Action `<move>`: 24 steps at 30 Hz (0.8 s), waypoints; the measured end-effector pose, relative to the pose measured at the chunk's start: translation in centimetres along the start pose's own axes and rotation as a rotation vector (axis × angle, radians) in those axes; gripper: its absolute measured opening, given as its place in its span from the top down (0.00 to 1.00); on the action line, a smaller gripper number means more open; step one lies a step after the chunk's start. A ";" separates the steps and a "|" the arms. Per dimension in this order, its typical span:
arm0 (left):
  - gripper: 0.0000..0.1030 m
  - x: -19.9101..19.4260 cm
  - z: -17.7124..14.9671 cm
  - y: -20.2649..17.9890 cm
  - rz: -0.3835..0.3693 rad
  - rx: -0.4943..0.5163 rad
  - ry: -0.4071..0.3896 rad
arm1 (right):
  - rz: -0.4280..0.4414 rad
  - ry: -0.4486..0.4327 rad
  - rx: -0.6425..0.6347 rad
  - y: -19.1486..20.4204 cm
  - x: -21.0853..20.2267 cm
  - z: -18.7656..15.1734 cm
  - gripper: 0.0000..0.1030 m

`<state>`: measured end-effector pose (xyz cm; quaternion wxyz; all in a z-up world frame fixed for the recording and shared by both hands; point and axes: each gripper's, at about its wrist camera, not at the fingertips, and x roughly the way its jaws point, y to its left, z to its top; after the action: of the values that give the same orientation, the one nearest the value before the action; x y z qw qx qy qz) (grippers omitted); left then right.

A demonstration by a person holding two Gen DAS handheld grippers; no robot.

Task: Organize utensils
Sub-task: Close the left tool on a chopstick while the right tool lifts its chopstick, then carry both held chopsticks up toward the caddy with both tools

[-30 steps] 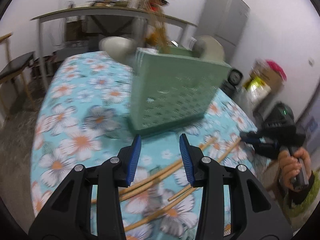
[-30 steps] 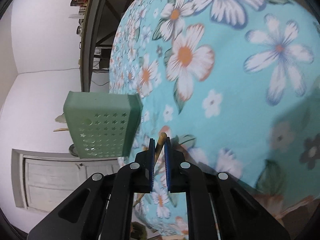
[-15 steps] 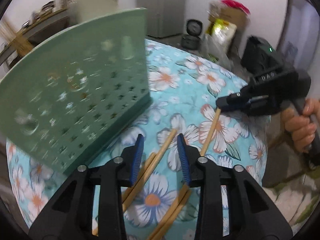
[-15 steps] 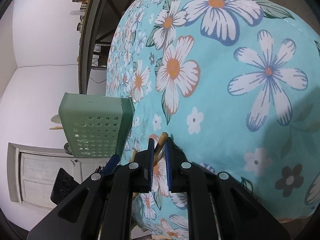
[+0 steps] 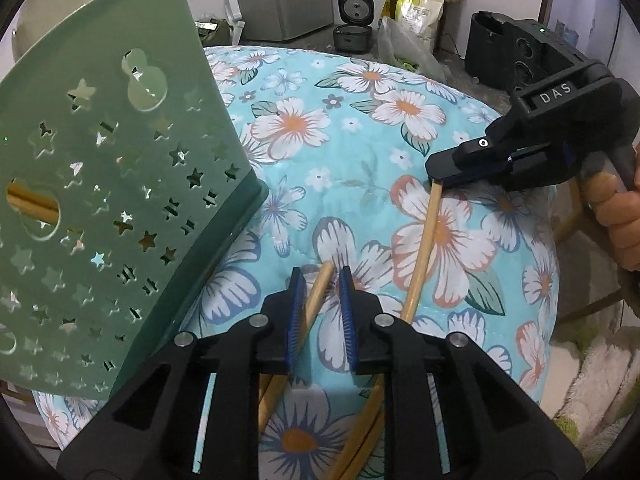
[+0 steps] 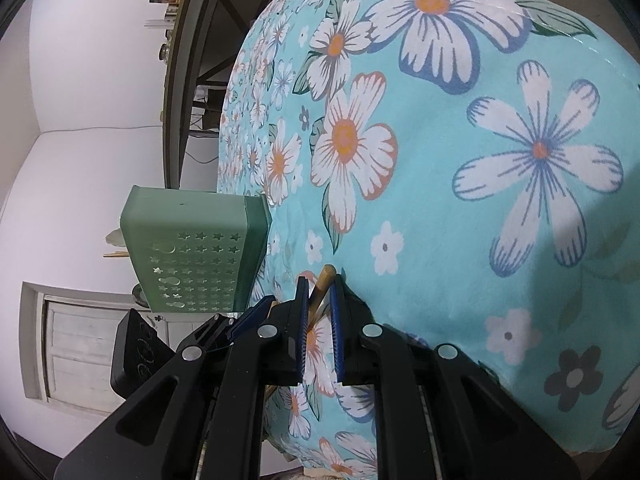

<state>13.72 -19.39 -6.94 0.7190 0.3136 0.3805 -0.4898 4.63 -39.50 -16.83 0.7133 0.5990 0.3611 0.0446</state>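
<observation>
two claws at work on loose wooden chopsticks scattered over the flowered cloth (image 5: pixel 360 152) of the surface, with the green perforated holder (image 5: pixel 104 184) standing just beside them at the left, near enough for a short carry. left claw (image 5: pixel 321 280) pitched steeply down, straddling the near chopstick (image 5: pixel 318 286), blue pads either side of its blunt end and closing on it, a little gap on each side, so not yet pressing; approach from above probably chosen because the stick lies flat on soft cloth and cannot be scooped from the side. right claw (image 5: pixel 442 178) narrowed down on the tip of the long chopstick (image 5: pixel 420 256), seen pinched between its pads in the right wrist view (image 6: pixel 322 280); gripped at the very end, likely to leave the whole length free for dropping into the holder. more chopsticks lying under the left claw body, low in the frame. a pair already visible through a cut-out in the holder wall (image 5: pixel 30 204), hinting at where the rest belong. judged early to midway: several sticks left on the cloth.
</observation>
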 end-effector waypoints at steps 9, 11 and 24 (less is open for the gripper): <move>0.93 -1.0 0.5 0.7 0.028 -0.019 -0.035 | 0.016 -0.030 -0.004 0.3 -0.4 -0.1 0.90; 0.93 -2.0 0.7 0.9 0.037 -0.028 -0.059 | 0.024 -0.040 -0.007 0.5 -0.6 -0.1 0.90; 0.94 -13.9 2.2 2.2 0.119 -0.099 -0.339 | 0.108 -0.147 -0.165 6.9 -4.1 -0.2 0.94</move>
<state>13.13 -14.03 6.30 0.8151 0.2129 0.2585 -0.4728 4.05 -39.43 -8.81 0.7812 0.5587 0.2700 0.0685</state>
